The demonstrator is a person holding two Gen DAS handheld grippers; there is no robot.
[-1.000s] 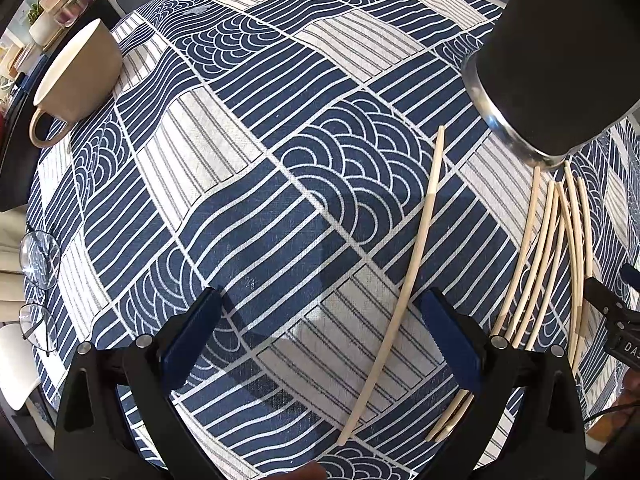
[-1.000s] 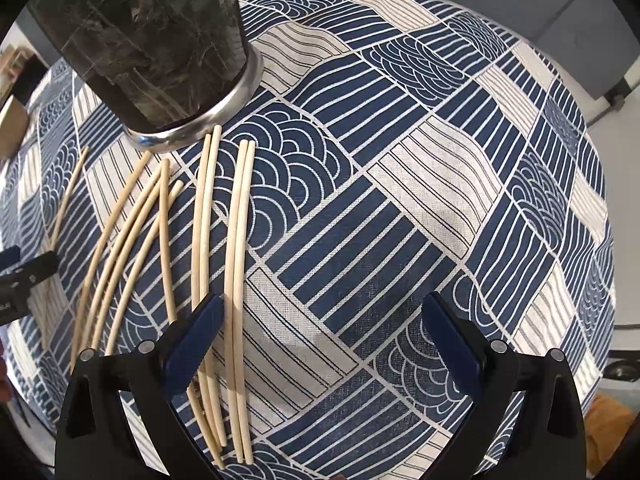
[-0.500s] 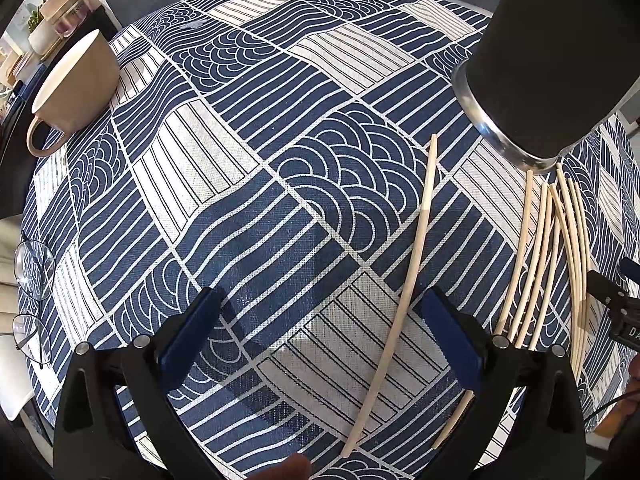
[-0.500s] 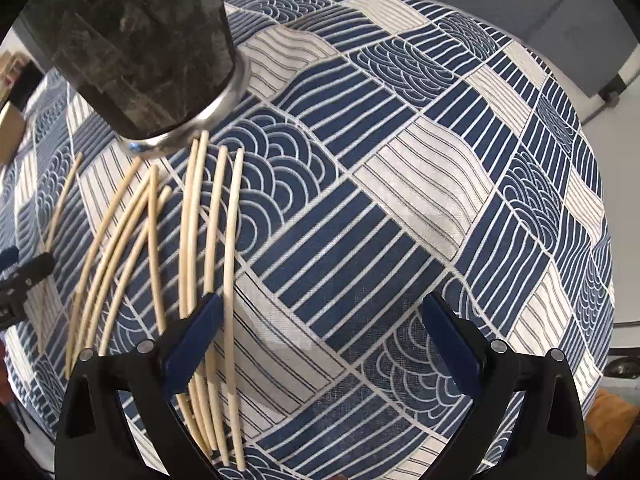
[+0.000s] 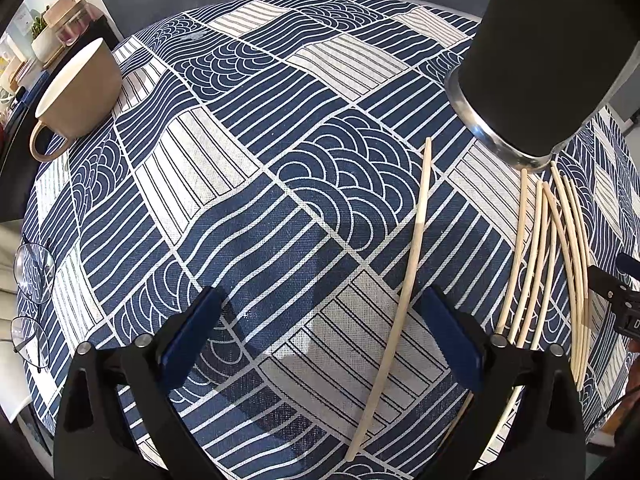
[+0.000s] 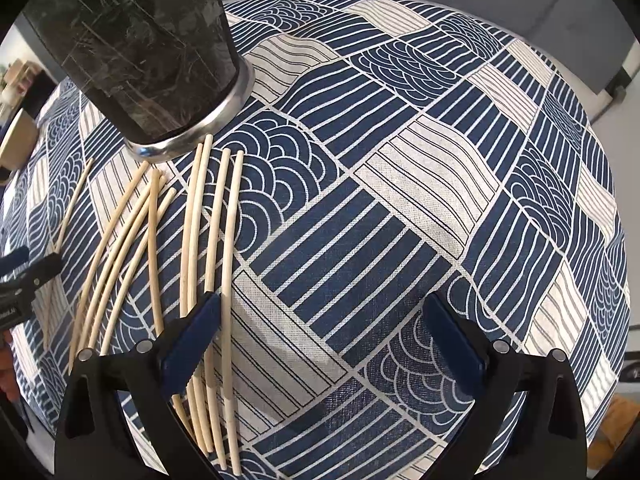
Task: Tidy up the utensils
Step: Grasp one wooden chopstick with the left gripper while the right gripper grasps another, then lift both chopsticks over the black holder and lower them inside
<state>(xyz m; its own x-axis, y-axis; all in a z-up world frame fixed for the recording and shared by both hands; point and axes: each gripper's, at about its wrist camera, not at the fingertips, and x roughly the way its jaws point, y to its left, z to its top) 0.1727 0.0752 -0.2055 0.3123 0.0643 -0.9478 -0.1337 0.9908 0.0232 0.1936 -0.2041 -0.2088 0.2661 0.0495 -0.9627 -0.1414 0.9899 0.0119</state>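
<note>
Left gripper above the blue-and-white patterned tablecloth, jaws spread wide, nothing between them but cloth. One lone chopstick lies flat, running from ahead of the jaws back past the inner side of the right-hand pad; whether it touches the pad, cannot tell. Bundle of chopsticks lies outside the right-hand finger, roughly parallel, far tips near the base of a dark cylindrical holder with a metal rim, ahead and to the right of the jaws. Tan cup far ahead, left of the jaws; eyeglasses at the cloth's edge, left of the left-hand finger. Right gripper also spread, empty. Same bundle in the right wrist view lies mostly outside the left-hand finger; the rightmost sticks pass under or just beside that pad. Holder ahead-left of these jaws, standing on the cloth.
</note>
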